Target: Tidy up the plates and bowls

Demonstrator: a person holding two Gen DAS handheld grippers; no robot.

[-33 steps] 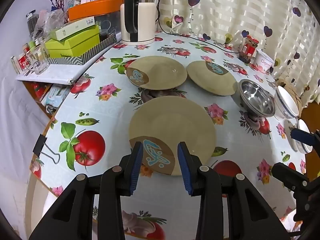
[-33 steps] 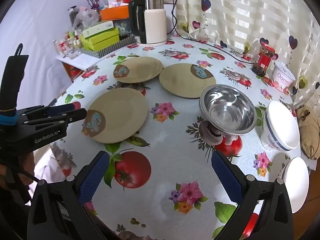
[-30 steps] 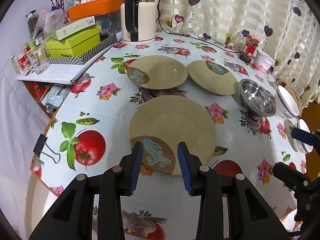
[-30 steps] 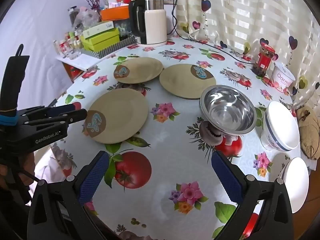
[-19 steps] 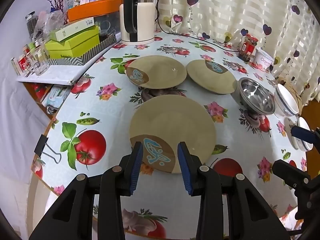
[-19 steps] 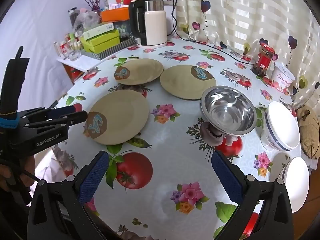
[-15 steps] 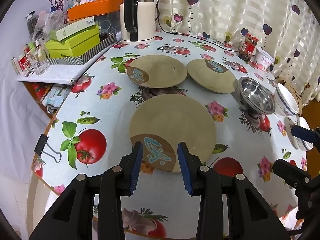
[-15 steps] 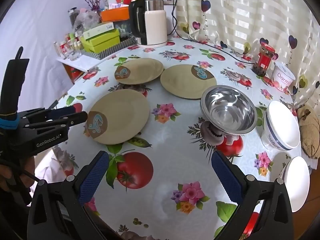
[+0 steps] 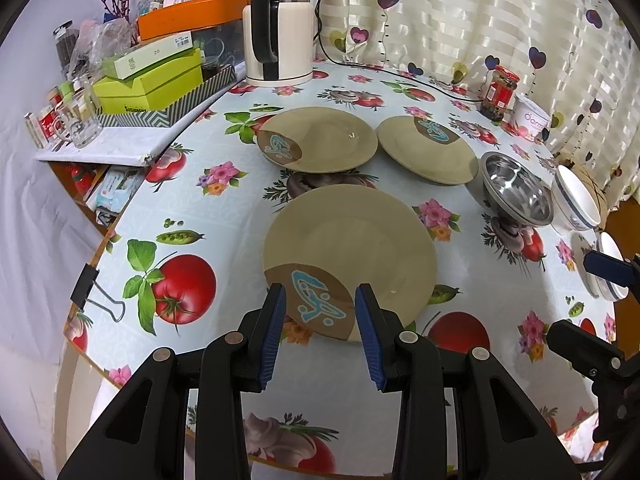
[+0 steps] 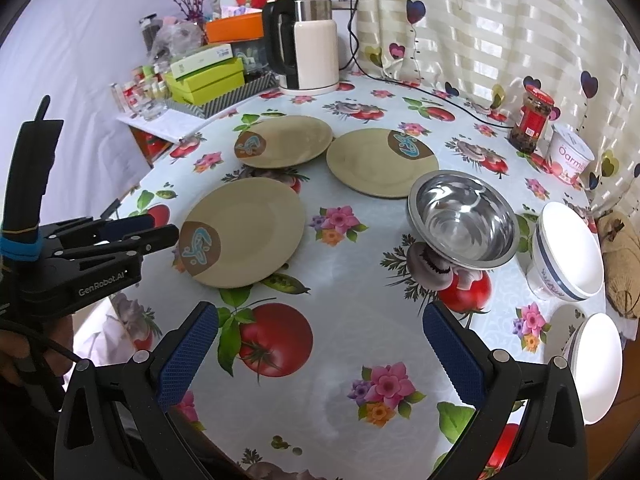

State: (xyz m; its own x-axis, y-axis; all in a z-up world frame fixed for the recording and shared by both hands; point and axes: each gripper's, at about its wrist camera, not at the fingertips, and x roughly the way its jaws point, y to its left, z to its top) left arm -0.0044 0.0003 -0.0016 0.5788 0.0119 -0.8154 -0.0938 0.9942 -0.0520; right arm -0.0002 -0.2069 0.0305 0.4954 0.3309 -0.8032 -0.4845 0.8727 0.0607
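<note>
left wrist view looks down a round table (image 9: 224, 216) under a cloth printed with tomatoes and flowers. at the far left edge lie green boxes (image 9: 150, 80), and right of them stands a white kettle (image 9: 280, 40) with a black handle. the left gripper (image 9: 319, 312) hangs low at the near edge, its blue-padded fingers (image 9: 272, 332) apart and empty, framing the near rim of the nearest tan plate (image 9: 352, 256), just short of it. beyond lie two more tan plates, the far left plate (image 9: 320, 140) and the far right plate (image 9: 428, 152), close beside each other. right of those sits a steel bowl (image 9: 516, 196), then a white bowl with a blue band (image 9: 576, 204), touching or nearly so. at the far right stand a red-lidded jar (image 9: 498, 94) and a yogurt tub (image 9: 532, 118). right wrist view shows the same row from the near right side: the right gripper (image 10: 320, 352) has its fingers spread wide over bare cloth, holding nothing, well apart from the steel bowl. at the near right edge rests another white bowl (image 10: 596, 364). the left gripper shows at the left, level with the nearest plate's rim.
</note>
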